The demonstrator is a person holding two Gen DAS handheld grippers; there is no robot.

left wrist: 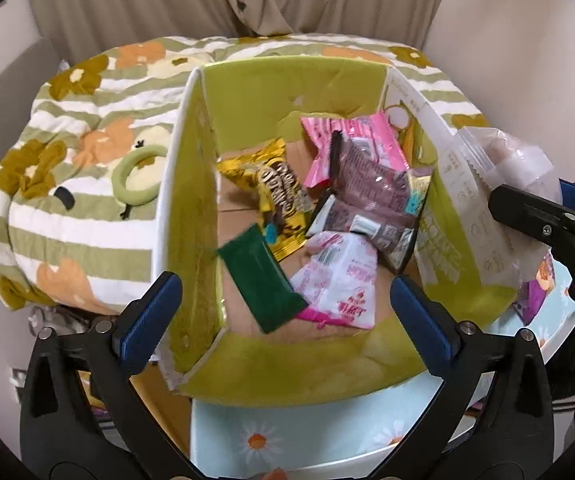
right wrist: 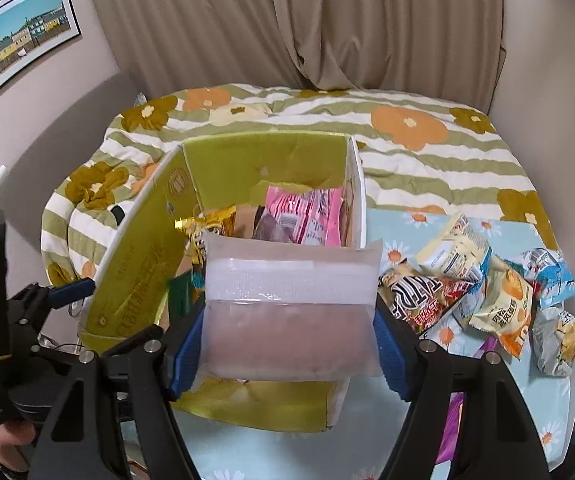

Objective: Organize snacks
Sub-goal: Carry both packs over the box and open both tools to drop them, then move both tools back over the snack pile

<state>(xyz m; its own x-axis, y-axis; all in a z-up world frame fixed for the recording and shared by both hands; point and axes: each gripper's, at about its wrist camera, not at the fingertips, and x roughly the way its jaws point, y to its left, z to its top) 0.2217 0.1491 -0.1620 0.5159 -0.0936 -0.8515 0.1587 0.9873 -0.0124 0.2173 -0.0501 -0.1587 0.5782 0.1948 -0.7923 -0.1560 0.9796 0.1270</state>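
Note:
An open green-lined cardboard box [left wrist: 287, 84] stands on a table and holds several snack packs: a gold bag [left wrist: 279, 188], pink packs [left wrist: 351, 140], a brown pack [left wrist: 375, 196] and a dark green pack [left wrist: 263, 280], blurred. My left gripper [left wrist: 287, 320] is open and empty above the box's near side. My right gripper [right wrist: 287, 344] is shut on a translucent pinkish snack bag [right wrist: 291, 312], held over the box [right wrist: 247, 156]. That bag also shows in the left wrist view [left wrist: 503, 160] at the box's right flap.
A pile of loose snack packs [right wrist: 487, 292] lies on the daisy-print tablecloth [right wrist: 399, 216] to the right of the box. A bed with a striped flower quilt [right wrist: 427, 152] is behind the table. Curtains hang at the back.

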